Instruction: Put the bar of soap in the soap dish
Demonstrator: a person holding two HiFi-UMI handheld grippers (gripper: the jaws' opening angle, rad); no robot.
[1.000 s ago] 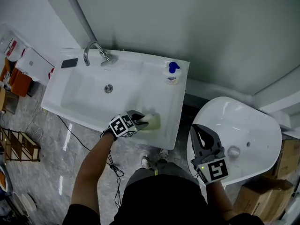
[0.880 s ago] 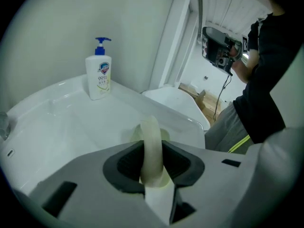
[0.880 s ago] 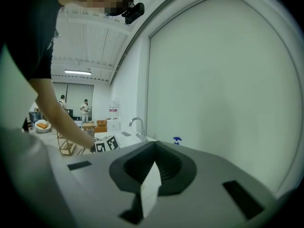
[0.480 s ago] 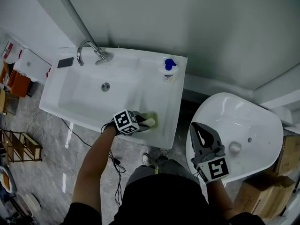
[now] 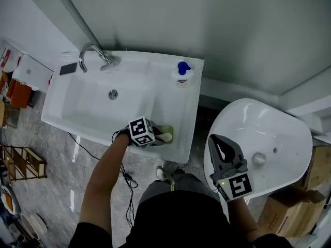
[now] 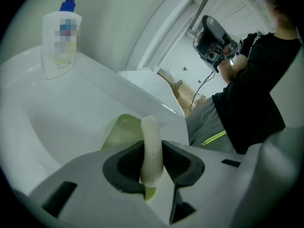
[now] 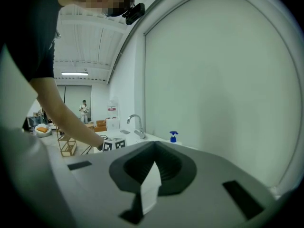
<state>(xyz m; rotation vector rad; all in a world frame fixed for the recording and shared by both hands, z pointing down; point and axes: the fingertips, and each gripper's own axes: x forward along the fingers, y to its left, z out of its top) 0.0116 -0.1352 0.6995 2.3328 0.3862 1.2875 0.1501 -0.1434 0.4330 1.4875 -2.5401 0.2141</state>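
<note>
My left gripper (image 5: 158, 136) is shut on a cream bar of soap (image 5: 166, 137), which stands on edge between the jaws. In the left gripper view the soap (image 6: 150, 132) hangs just over a green soap dish (image 6: 122, 129), tip pointing down into it; whether they touch I cannot tell. The dish (image 5: 167, 130) sits on the flat right part of the white sink (image 5: 77, 112), near its front edge. My right gripper (image 5: 222, 148) hovers over the rim of a separate white basin, its fingertips together and nothing held.
A chrome tap (image 5: 93, 53) and a dark flat thing (image 5: 68, 68) stand at the sink's back left. A blue-topped pump bottle (image 5: 181, 74) stands at its back right. The round white basin (image 5: 279, 133) stands to the right, with cardboard boxes (image 5: 318, 180) beyond.
My left gripper has tipped downwards and sunk with the soap towards the green dish. The right gripper has stayed about where it was.
</note>
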